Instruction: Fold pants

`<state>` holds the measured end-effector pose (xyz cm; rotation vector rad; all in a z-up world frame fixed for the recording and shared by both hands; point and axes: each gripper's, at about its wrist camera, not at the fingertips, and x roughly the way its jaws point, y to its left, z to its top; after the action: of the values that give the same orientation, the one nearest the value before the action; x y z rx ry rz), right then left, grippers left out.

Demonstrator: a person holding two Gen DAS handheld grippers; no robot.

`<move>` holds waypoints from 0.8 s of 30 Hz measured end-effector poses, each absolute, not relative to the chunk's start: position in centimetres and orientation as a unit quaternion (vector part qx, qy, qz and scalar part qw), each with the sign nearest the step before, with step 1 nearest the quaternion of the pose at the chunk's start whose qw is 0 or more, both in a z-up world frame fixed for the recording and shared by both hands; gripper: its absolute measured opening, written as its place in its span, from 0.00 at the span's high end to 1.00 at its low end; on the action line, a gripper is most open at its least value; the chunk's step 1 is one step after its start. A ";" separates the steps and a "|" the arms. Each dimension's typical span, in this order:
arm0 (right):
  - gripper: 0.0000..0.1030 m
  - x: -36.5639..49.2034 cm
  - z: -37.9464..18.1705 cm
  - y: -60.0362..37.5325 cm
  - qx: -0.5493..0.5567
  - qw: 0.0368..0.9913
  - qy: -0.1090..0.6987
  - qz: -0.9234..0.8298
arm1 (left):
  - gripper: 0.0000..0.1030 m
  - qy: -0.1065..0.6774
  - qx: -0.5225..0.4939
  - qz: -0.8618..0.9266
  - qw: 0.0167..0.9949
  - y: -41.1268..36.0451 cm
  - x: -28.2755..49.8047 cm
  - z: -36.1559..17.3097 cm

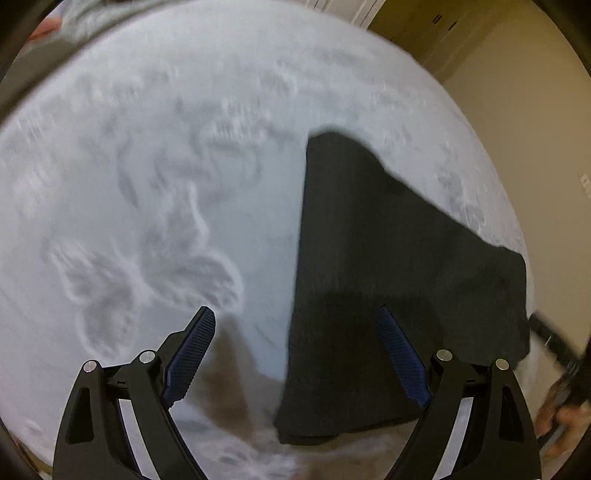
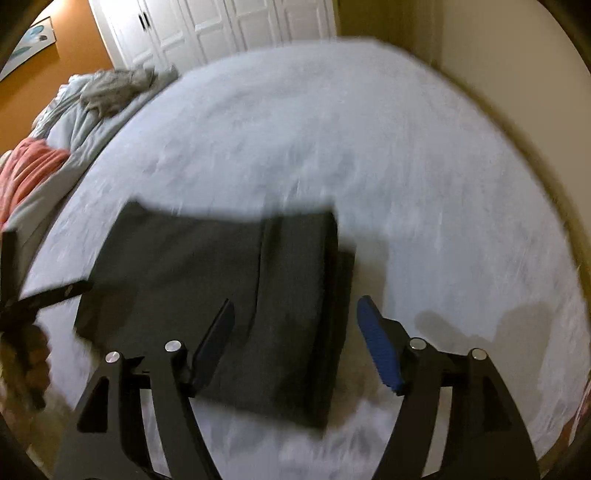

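Dark folded pants point(image 1: 388, 258) lie flat on a pale blue bedspread point(image 1: 147, 147). My left gripper point(image 1: 299, 347) hangs open above the pants' left edge; its right finger is over the fabric, its left finger over the bare bedspread. In the right wrist view the same pants point(image 2: 207, 280) show as a folded rectangle with a thicker fold along the right side. My right gripper point(image 2: 297, 343) is open over that right fold, pads apart and pressing on nothing. Each view catches the other gripper at its edge, with a hand behind it point(image 1: 561, 417).
Crumpled grey clothing point(image 2: 118, 88) and a coral blanket point(image 2: 29, 173) lie at the far left of the bed. White closet doors point(image 2: 229, 26) stand behind it. A beige wall point(image 2: 498, 55) runs along the bed's right edge.
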<state>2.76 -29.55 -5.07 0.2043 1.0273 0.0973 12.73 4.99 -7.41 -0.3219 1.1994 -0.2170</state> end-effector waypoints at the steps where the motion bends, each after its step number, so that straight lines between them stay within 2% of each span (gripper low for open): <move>1: 0.35 2.5 -5.9 -29.3 0.109 0.855 0.504 0.062 | 0.16 0.572 -0.158 -0.108 0.797 4.7 12.8 -8.1; 2: 0.35 2.5 -6.5 -29.1 0.115 0.849 0.510 0.072 | 0.16 0.568 -0.152 -0.103 0.802 4.4 12.6 -8.0; 3: 0.40 2.3 -7.1 -28.8 0.121 0.847 0.512 0.081 | 0.17 0.558 -0.141 -0.104 0.811 4.0 12.4 -7.9; 4: 0.50 2.1 -7.7 -28.3 0.118 0.849 0.508 0.083 | 0.19 0.551 -0.130 -0.118 0.816 3.4 12.2 -7.6; 5: 0.54 2.1 -8.2 -27.7 0.101 0.854 0.505 0.076 | 0.43 0.548 -0.121 -0.133 0.817 2.9 12.1 -7.5; 6: 0.66 1.9 -8.0 -27.1 0.083 0.860 0.498 0.071 | 0.72 0.547 -0.119 -0.150 0.815 2.5 12.0 -7.4; 7: 0.76 1.8 -7.4 -26.9 0.079 0.865 0.490 0.075 | 0.76 0.543 -0.113 -0.150 0.818 2.4 12.0 -7.1; 8: 0.77 1.4 -5.7 -26.6 0.088 0.873 0.471 0.094 | 0.89 0.532 -0.113 -0.144 0.826 2.7 11.8 -6.4; 11: 0.77 -0.2 -0.8 -26.2 0.093 0.902 0.401 0.134 | 0.92 0.521 -0.132 -0.133 0.833 4.4 11.6 -5.1; 13: 0.68 0.1 -1.9 -26.0 0.069 0.893 0.427 0.125 | 0.89 0.534 -0.116 -0.105 0.831 5.0 11.9 -6.3; 15: 0.59 1.3 -5.5 -26.6 0.054 0.865 0.492 0.086 | 0.72 0.548 -0.094 -0.092 0.826 5.0 12.0 -7.8; 16: 0.55 1.6 -7.7 -27.2 0.060 0.847 0.525 0.056 | 0.69 0.535 -0.081 -0.080 0.837 4.9 11.6 -7.2; 17: 0.52 1.4 -7.8 -27.7 0.078 0.850 0.518 0.060 | 0.67 0.520 -0.068 -0.073 0.848 4.7 11.1 -6.2; 18: 0.41 1.1 -7.3 -27.9 0.082 0.853 0.512 0.061 | 0.46 0.504 -0.059 -0.076 0.858 4.4 10.5 -5.3; 19: 0.30 0.7 -6.3 -28.1 0.068 0.859 0.506 0.047 | 0.32 0.489 -0.054 -0.085 0.866 4.1 10.0 -4.3; 20: 0.26 0.2 -5.5 -28.3 0.061 0.869 0.491 0.035 | 0.14 0.478 -0.056 -0.085 0.873 4.0 9.7 -3.8; 24: 0.23 0.6 -4.6 -30.1 0.091 0.874 0.477 0.019 | 0.15 0.492 -0.060 -0.093 0.863 2.9 10.1 -4.6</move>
<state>0.63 -30.11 -4.63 0.1902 0.9957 0.0402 10.14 2.87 -4.57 -0.1247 1.0322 -0.1940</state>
